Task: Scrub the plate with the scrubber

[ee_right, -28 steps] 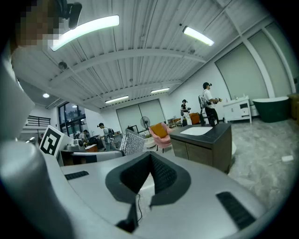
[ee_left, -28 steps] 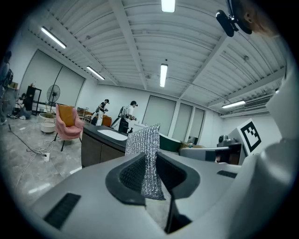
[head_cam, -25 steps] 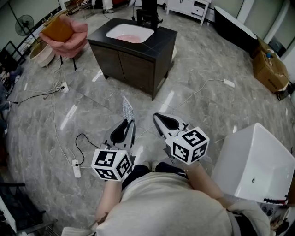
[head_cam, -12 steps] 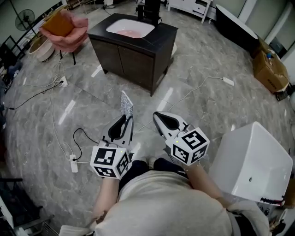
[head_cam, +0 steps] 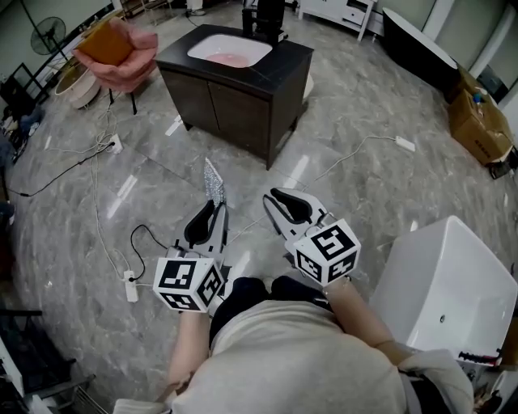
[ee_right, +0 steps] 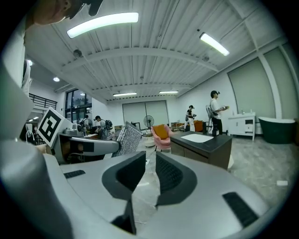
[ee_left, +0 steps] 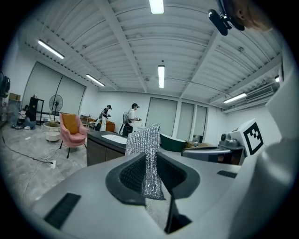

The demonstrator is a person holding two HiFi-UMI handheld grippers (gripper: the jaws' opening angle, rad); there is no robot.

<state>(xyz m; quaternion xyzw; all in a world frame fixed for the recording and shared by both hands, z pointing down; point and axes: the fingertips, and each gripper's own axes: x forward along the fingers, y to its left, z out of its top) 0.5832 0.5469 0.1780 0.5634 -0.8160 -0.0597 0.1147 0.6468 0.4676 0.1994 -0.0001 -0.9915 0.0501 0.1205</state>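
With my left gripper (head_cam: pixel 212 212) clamped on the silvery mesh scrubber (head_cam: pixel 214 183) that sticks up past its tips, my right gripper (head_cam: pixel 279 202) having just been opening its empty jaws slightly, and no plate in sight, I judge scrubbing hasn't started.

Ref pt: dark wood vanity cabinet (head_cam: pixel 243 113) w/ black top & white oval basin (head_cam: pixel 229 55). Person in white top (ee_right: pixel 215 109) stands just beyond it. Left of cabinet: pink upholstered armchair (head_cam: pixel 129 65) w/ orange cushion (head_cam: pixel 105 44); further left, black pedestal fan (head_cam: pixel 40 36). Behind cabinet to the right: white drawer unit (head_cam: pixel 336 12), then dark-sided bathtub (head_cam: pixel 413 44). Far right: brown cardboard box (head_cam: pixel 481 121). Floor = grey marble tile (head_cam: pixel 356 194). Camera side of cabinet, right: white plug block (head_cam: pixel 405 144); further right, well apart, big white boxy tub (head_cam: pixel 445 291). Camera side, left: white power strip (head_cam: pixel 131 285).
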